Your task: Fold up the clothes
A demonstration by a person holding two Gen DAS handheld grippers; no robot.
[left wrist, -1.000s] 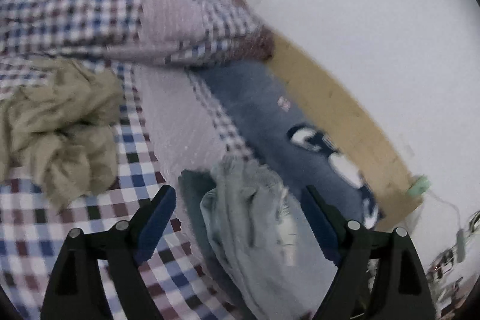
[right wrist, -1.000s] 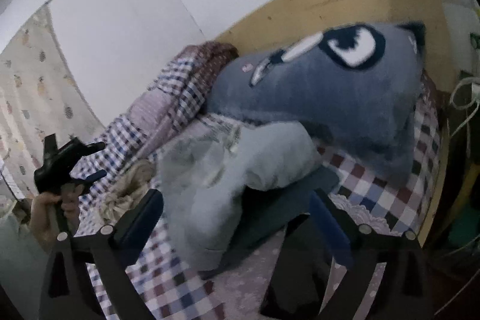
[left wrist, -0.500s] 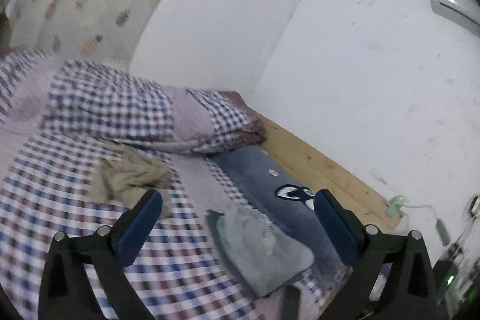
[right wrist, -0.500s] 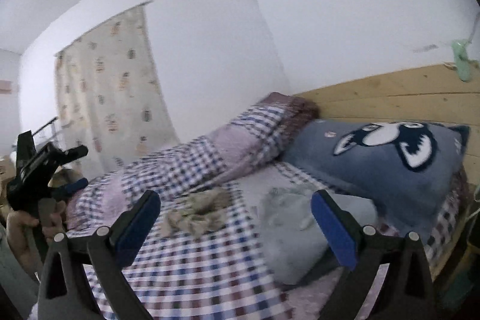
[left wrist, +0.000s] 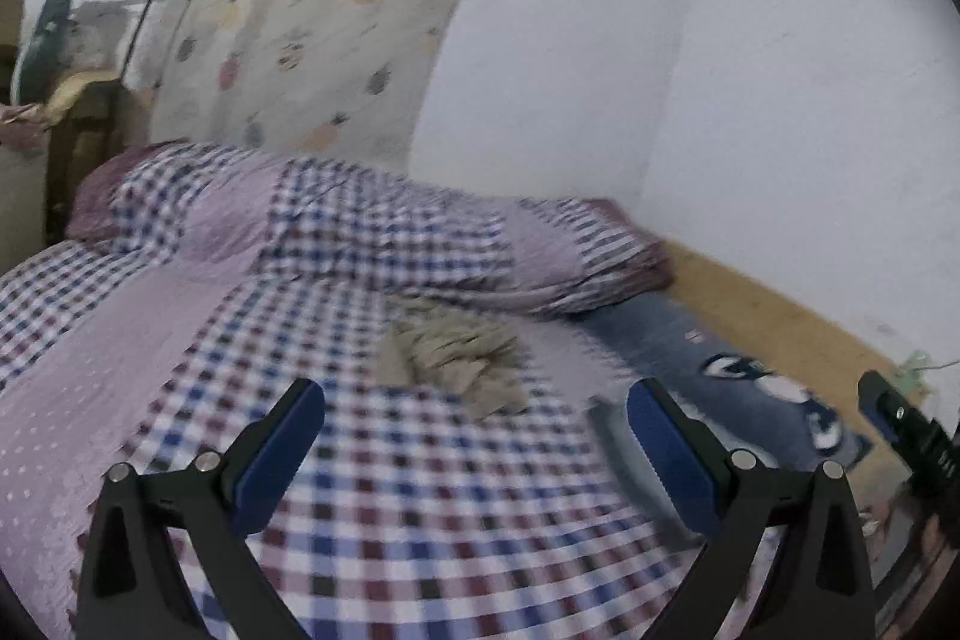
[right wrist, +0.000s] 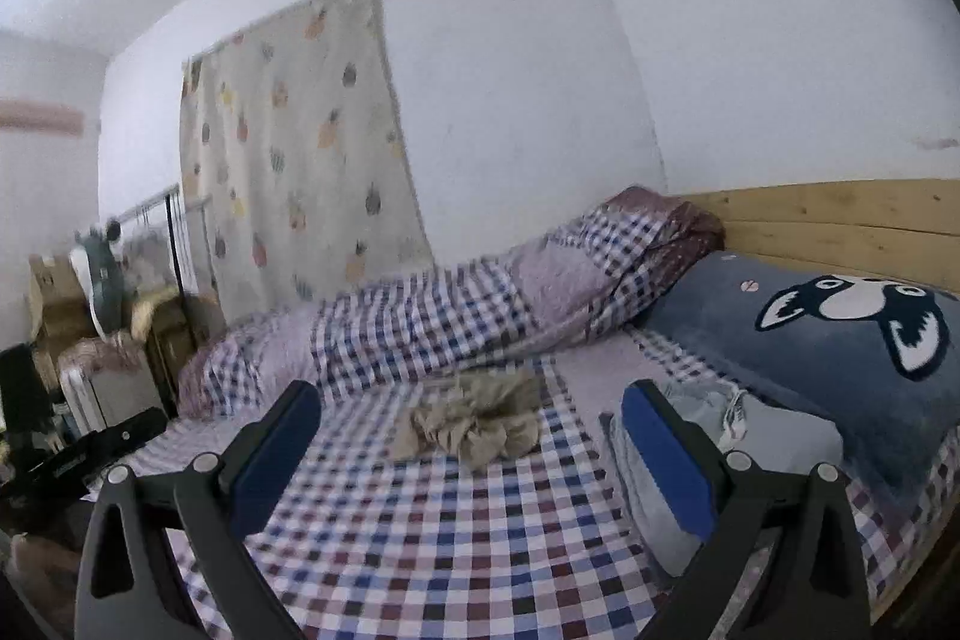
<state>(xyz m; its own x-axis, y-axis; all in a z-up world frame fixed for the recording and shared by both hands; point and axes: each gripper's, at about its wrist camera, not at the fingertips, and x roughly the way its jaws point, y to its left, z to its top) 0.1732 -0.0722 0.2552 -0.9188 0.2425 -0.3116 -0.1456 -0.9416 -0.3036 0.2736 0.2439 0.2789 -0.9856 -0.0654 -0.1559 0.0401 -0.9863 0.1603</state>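
**Two garments on a checked bed, both tools empty**

A bed under a plaid sheet of blue, maroon and white fills the lower part of both views, with white walls behind it. Nearest the lens, the left gripper has its blue-padded jaws spread wide, having just finished opening, with only sheet between them. The right gripper also stands wide apart and holds nothing.

Beside the right gripper's right finger lies a folded grey garment, flat and squared, close to the bed's right edge and touching the blue dog-face pillow. Farther in, near the middle of the sheet, a crumpled beige garment sits in a loose wrinkled heap, apart from the grey one.

The sheet between the grippers and the beige heap is bare. Behind the heap a rolled plaid quilt runs along the wall. A wooden headboard closes the right side, and a fruit-print curtain hangs at the far wall.
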